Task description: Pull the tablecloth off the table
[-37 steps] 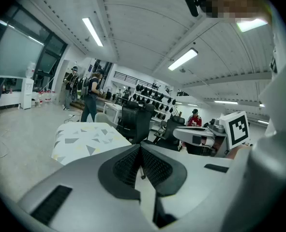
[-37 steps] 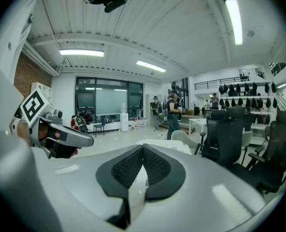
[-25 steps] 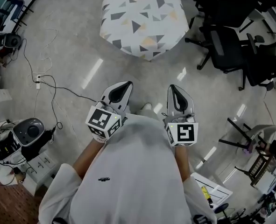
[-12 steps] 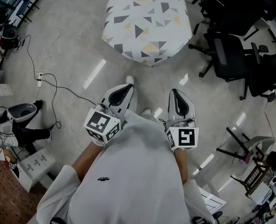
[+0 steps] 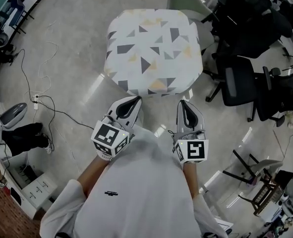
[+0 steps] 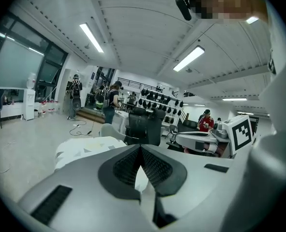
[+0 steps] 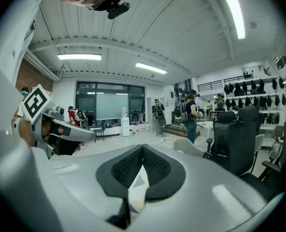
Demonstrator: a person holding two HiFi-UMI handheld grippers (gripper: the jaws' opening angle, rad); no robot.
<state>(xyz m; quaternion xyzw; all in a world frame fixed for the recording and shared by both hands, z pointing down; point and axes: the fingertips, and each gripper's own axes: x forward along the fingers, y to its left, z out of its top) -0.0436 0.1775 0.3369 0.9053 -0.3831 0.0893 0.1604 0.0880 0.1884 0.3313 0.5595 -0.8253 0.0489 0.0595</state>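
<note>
Person holds two grippers side by side, both aimed at the far end of the room. A white tablecloth [image 5: 153, 48] w/ grey & yellow triangles drapes over a small table straight ahead. L gripper [image 5: 135, 99] and R gripper [image 5: 182, 103] each have jaws pressed together, nothing clamped. Tips sit just beside the cloth's near edge; contact can't be told. Black office chairs [image 5: 238, 83] at right, cables [image 5: 52, 103] on floor at left.
</note>
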